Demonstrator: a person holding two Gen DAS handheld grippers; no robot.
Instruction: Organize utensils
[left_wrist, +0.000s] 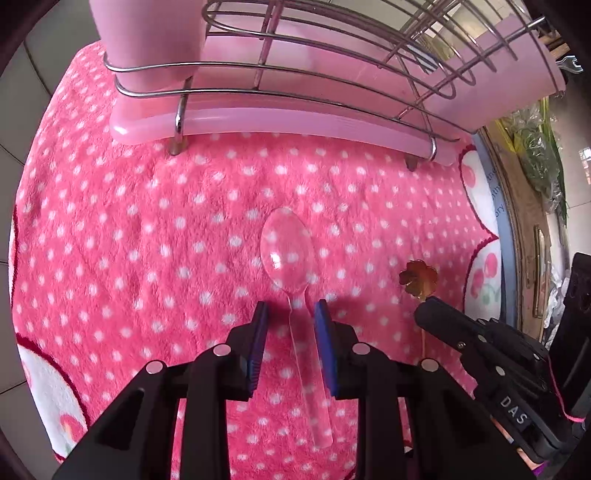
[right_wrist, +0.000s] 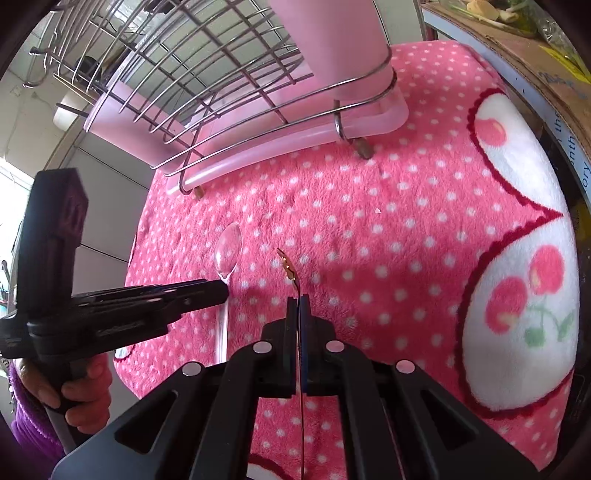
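The clear spoon (left_wrist: 291, 266) is seen lying flat on the pink dotted blanket (left_wrist: 147, 221), bowl toward the rack (left_wrist: 295, 74), handle running back between the blue pads (left_wrist: 260, 347) of the left tool (left_wrist: 290, 314). That tool is held parted, a pad on each side of the handle, neither pressed against it. Over on the right, the right tool (right_wrist: 298, 306) is clamped shut on the thin stem of the gold spoon (right_wrist: 287, 266), whose small flower-shaped head sticks out ahead of the tips, above the blanket. The wire rack is stood on a pink tray (right_wrist: 295, 142) at the blanket's far side, well apart from both spoons. A hand (right_wrist: 79, 398) is seen wrapped round the left tool's grip.
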